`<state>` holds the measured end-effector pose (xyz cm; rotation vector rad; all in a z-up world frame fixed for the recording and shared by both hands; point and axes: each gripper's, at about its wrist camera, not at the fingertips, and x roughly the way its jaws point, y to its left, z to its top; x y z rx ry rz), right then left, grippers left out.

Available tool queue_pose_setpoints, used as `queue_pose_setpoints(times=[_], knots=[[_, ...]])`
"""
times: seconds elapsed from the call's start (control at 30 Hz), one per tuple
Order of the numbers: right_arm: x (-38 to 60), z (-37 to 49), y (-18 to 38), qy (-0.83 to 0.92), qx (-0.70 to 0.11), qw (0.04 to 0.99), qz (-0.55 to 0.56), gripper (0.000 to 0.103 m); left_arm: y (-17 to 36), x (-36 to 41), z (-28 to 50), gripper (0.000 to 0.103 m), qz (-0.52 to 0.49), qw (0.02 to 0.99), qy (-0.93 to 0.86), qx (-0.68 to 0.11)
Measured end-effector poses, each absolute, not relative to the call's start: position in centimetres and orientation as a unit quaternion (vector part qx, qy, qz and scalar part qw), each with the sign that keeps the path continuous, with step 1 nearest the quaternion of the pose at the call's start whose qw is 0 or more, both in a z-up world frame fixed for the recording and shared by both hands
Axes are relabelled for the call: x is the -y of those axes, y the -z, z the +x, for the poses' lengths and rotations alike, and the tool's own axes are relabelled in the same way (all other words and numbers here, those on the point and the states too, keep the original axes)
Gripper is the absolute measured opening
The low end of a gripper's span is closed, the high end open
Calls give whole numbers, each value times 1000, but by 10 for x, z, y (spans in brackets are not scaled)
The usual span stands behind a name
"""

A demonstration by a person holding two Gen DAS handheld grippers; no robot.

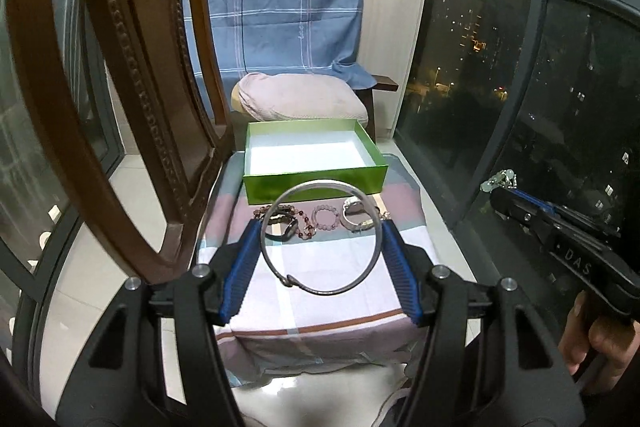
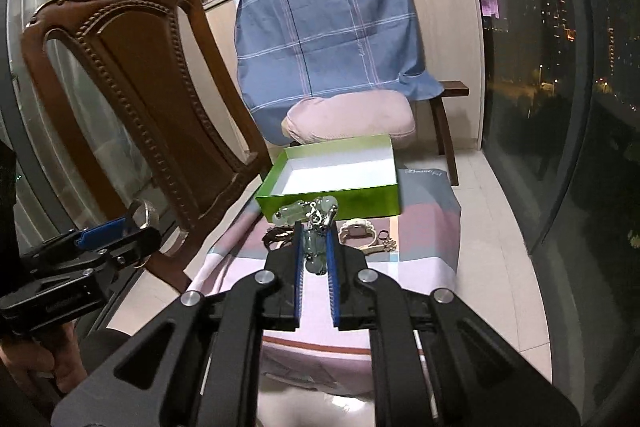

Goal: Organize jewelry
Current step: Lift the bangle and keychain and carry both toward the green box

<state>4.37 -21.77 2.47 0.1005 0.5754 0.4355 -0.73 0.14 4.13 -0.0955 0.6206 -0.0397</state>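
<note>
Silver bangle (image 1: 320, 239) up front, clamped across its width by the left gripper (image 1: 320, 227), blue pads (image 1: 240, 279) pressing on both sides.
From the left wrist, it hangs above the checked cloth (image 1: 332, 311); beyond lie beaded bracelets (image 1: 316, 221) and a watch (image 1: 356, 215) in a row before the open green box (image 1: 312, 163). Over to the right wrist: right gripper (image 2: 316, 247), jaws narrow, pinches a pale green jade bead bracelet (image 2: 312, 227) above that same cloth, box (image 2: 332, 199) just behind, carved wooden chair (image 2: 132, 99) at left.
</note>
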Motion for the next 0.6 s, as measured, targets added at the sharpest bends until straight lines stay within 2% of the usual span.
queue_pose_setpoints(times=[0.6], knots=[[210,10,-33,-205,-273,940,30,11,-32,-7,-24,60,-52,951,18,-304]])
